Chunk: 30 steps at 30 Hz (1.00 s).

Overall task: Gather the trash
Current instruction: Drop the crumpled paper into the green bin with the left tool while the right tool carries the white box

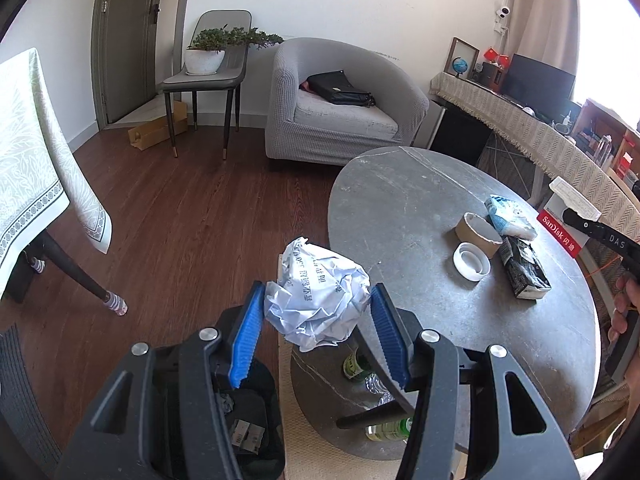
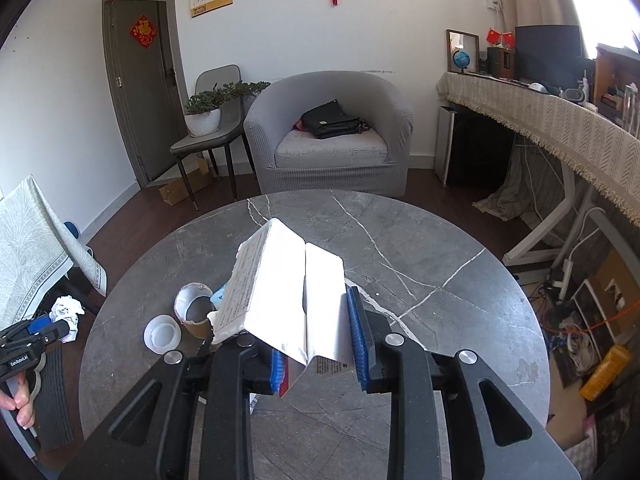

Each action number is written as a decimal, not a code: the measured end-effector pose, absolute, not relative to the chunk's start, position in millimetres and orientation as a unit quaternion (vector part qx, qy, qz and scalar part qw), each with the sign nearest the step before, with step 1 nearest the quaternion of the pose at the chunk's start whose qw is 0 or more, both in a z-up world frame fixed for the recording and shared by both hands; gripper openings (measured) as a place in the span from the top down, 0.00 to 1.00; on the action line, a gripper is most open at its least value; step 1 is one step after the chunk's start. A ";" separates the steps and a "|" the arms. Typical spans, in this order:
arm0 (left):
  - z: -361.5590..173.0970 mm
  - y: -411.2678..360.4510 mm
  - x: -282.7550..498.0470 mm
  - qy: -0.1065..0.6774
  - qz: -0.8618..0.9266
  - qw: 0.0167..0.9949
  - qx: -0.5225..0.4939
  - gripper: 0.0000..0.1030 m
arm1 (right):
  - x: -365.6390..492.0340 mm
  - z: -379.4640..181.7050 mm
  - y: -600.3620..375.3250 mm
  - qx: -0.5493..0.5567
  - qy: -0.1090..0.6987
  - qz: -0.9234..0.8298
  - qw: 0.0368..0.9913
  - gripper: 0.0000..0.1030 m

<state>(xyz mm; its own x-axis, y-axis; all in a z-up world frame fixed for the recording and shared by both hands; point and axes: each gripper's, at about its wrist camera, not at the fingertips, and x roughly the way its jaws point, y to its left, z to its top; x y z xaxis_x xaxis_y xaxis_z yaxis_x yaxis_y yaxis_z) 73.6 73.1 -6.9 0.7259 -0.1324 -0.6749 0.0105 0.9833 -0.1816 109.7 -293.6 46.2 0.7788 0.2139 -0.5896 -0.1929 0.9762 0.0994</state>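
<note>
Crumpled white printed paper (image 1: 320, 300) sat clenched in the left gripper (image 1: 318, 332) jaws above the black bin (image 1: 256, 420); the right gripper (image 2: 320, 344) jaws gripped a white SanDisk carton (image 2: 280, 284) over the grey marble counter (image 2: 440, 264).

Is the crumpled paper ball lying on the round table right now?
No, the crumpled paper ball is clamped between the left gripper's blue pads, off the round table's edge.

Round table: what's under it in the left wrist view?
Under the round table a lower shelf holds a green bottle and clear plastic bottles. The tabletop and the left claw, shut on crumpled paper, cover the rest.
</note>
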 end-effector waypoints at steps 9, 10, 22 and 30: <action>-25.3 106.1 62.1 0.393 -0.008 0.916 -0.078 0.45 | 105.5 52.7 -230.3 -0.009 0.309 0.175 0.935 0.74; -29.0 109.9 60.5 0.397 -0.005 0.914 -0.078 0.45 | 104.9 53.0 -224.2 -0.011 0.308 0.181 0.934 0.74; -69.8 147.4 47.2 0.447 0.019 0.891 -0.080 0.45 | 93.4 53.9 -141.7 -0.026 0.311 0.263 0.913 0.74; -100.1 160.5 36.6 0.492 0.023 0.866 -0.084 0.45 | 86.3 48.7 -82.8 -0.043 0.318 0.310 0.895 0.74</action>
